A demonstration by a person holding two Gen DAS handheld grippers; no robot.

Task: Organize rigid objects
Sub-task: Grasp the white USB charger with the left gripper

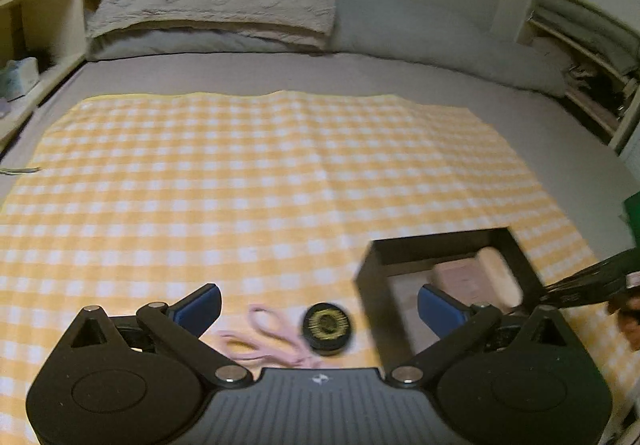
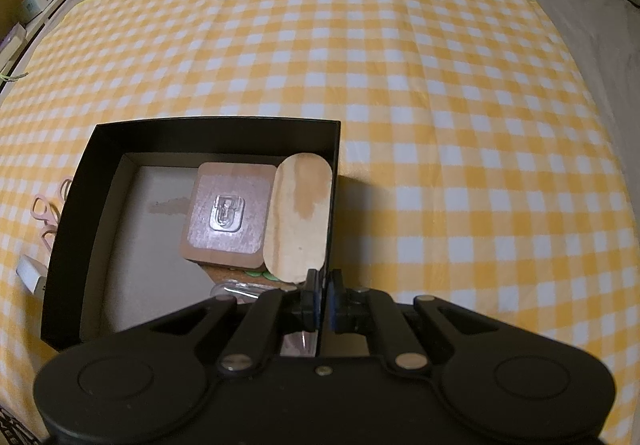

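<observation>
A: Left gripper [image 1: 318, 309]?
B: Jaws spread wide, holding nothing, above the pink scissors [image 1: 264, 337] and round black disc [image 1: 329, 328] on the checked cloth [image 1: 240, 173].
A: Right gripper [image 2: 322, 301]?
B: Jaws pinched onto the black box [image 2: 64, 245]'s right wall, at the near corner.

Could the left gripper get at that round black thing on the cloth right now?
Probably yes. The left gripper stands wide open with nothing between its fingers, and the round disc lies bare on the cloth just ahead. Only the pink scissors lie close beside it.
</observation>
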